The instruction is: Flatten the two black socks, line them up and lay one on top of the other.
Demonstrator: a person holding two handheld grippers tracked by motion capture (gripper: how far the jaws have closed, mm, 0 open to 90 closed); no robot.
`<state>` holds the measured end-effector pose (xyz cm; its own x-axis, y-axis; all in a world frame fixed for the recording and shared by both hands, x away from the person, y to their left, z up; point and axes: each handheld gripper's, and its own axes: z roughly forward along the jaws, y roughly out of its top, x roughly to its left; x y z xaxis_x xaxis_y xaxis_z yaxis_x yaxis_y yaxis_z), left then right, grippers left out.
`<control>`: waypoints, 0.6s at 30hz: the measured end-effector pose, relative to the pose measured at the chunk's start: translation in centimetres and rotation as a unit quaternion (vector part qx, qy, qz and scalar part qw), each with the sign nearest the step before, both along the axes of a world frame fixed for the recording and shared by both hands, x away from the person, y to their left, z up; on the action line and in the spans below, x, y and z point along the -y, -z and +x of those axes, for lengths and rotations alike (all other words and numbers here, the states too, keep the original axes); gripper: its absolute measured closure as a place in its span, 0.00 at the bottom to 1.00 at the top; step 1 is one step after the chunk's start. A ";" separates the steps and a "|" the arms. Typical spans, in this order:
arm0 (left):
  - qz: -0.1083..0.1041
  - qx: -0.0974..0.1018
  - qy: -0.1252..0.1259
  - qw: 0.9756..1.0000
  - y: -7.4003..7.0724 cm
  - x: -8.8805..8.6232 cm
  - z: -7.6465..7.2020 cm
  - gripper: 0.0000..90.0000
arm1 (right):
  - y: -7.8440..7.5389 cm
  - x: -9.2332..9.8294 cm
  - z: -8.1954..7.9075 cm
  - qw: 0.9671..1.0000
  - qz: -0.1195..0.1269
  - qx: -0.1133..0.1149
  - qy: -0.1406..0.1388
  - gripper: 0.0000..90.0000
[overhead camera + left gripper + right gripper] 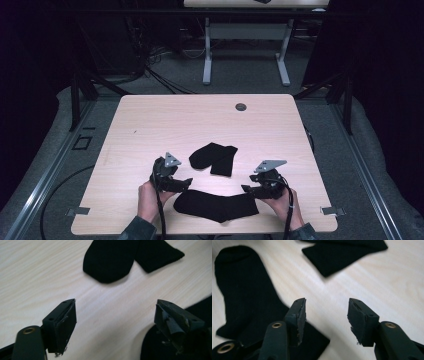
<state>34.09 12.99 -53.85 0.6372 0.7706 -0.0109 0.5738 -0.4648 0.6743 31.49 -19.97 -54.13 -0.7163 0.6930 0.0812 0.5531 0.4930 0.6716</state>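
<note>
**Flat sock lies between two empty grippers**

A black sock lies flat at the tabletop's six o'clock edge, a folded sock just beyond it toward twelve. The left gripper at nine o'clock and the right gripper at three flank it, jaws apart and empty. Folding seems next, which calls for gripping one end.
</note>
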 end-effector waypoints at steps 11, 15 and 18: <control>0.024 -0.021 0.034 0.999 0.9 3.0 4.7 0.41 | 0.1 -4.1 4.7 1.000 0.014 -0.014 -0.023 0.63; 0.051 -0.034 0.049 0.997 1.7 4.1 5.5 0.48 | 1.1 -5.6 5.9 0.999 -0.002 -0.026 -0.030 0.67; 0.062 -0.047 0.052 0.996 2.4 4.3 6.0 0.51 | 1.8 -6.1 6.3 0.999 -0.005 -0.036 -0.032 0.69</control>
